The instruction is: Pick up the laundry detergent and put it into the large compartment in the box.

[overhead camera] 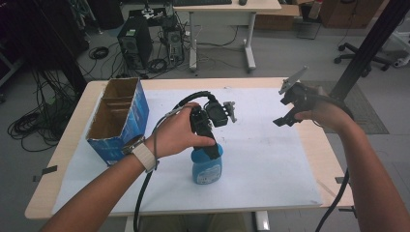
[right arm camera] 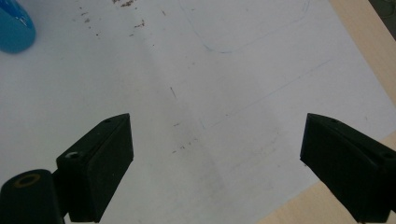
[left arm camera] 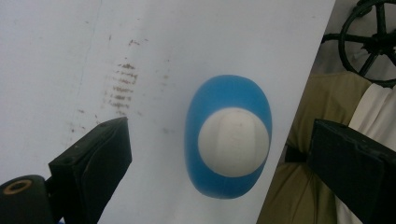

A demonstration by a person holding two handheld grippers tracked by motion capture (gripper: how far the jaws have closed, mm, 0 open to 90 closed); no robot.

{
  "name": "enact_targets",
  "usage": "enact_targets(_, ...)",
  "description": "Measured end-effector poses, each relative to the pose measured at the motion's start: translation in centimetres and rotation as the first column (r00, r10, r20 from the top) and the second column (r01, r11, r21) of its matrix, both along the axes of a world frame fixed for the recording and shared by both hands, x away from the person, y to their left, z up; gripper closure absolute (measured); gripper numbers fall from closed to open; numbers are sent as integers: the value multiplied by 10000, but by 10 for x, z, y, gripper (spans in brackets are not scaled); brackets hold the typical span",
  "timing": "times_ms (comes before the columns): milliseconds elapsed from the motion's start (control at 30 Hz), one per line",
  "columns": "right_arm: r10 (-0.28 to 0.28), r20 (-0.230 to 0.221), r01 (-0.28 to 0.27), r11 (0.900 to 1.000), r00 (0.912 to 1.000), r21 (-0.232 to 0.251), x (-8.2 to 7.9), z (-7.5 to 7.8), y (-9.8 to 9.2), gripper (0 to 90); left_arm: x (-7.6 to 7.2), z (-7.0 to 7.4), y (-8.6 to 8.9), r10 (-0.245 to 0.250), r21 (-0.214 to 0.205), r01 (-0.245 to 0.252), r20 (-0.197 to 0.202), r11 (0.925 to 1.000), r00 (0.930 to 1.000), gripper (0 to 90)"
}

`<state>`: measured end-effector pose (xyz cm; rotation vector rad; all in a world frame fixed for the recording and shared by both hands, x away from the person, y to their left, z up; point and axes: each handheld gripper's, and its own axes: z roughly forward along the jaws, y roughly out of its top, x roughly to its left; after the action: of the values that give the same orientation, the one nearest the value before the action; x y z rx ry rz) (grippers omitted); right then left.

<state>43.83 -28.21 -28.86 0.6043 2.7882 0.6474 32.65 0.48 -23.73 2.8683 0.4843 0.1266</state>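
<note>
While empty, the box [overhead camera: 118, 118] flanks the bottle [overhead camera: 208, 166].

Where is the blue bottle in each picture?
High view: the blue bottle stands near the table's front edge, just under the left tongs.
Left gripper view: seen from straight above, low in the middle, its white cap facing the camera, between the open jaws.
Right gripper view: a blue bit in the top left corner.
Shared landmark: the white sheet it stands on.
</note>
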Motion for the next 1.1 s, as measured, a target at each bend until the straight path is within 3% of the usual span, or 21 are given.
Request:
enact_targets(600, 40, -3, -40, 10000, 10000, -7, 1, -2, 1, 95, 2, -14, 1, 84, -177, -86, -153, 9998, 9998, 70)
enact_targets(1100, 32, -50, -31, 10000, 10000, 21, 2, -4, 1, 95, 4, -29, 2, 101, -88, -104, -359, 9999, 9993, 71)
